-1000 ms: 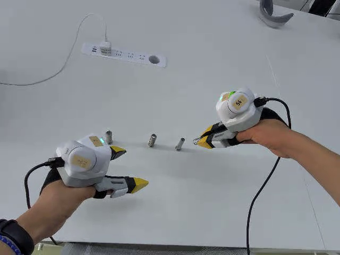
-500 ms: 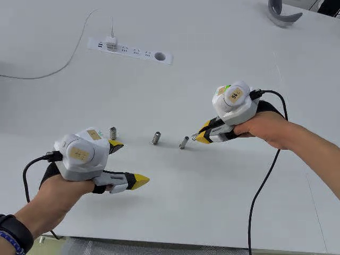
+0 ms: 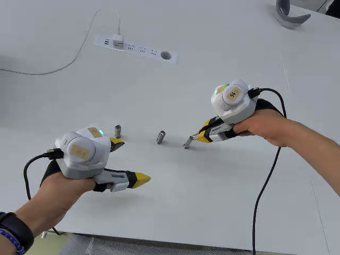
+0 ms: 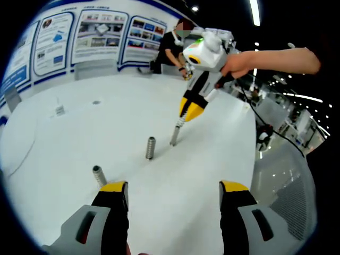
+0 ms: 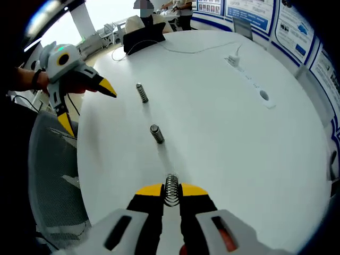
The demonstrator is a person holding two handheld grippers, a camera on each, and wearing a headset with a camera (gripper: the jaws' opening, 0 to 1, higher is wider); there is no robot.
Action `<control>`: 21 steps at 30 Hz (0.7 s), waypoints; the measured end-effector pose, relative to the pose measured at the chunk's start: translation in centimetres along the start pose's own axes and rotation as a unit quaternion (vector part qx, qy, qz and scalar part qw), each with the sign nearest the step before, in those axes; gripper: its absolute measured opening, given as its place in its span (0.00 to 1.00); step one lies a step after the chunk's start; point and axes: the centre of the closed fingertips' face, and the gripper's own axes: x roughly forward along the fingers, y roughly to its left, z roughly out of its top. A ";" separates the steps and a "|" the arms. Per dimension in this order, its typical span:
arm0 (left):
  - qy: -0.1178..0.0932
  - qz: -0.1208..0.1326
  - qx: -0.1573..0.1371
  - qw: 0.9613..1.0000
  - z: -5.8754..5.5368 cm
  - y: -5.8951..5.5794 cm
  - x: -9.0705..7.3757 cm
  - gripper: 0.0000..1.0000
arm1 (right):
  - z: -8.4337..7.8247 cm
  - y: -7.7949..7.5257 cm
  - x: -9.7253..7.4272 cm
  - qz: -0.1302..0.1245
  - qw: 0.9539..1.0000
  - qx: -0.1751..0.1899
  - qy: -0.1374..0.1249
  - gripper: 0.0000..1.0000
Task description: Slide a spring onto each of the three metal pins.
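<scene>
Bare tabletop before and behind the three metal pins; only narrow gaps between them. Right end crowded by right gripper clamping a spring, left end by left gripper, jaws apart.

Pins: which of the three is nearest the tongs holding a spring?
The right-end pin, right at the spring in the right tongs; the other two stand farther left.

Three pins stand in a row on my table. My left gripper lies before the leftmost; the spring in my right gripper meets the rightmost. A strip lies behind.
</scene>
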 end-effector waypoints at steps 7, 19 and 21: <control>0.001 0.002 -0.005 1.000 -0.4 0.2 -0.3 0.71 | 0.1 0.2 0.7 0.004 1.000 -0.001 0.006 0.12; 0.001 0.001 -0.010 1.000 -0.6 0.2 -0.5 0.70 | 0.5 -0.1 1.1 0.002 1.000 -0.004 0.007 0.12; 0.002 0.000 -0.009 1.000 -0.6 0.1 -0.4 0.70 | 0.6 0.0 1.1 0.003 1.000 -0.003 0.006 0.12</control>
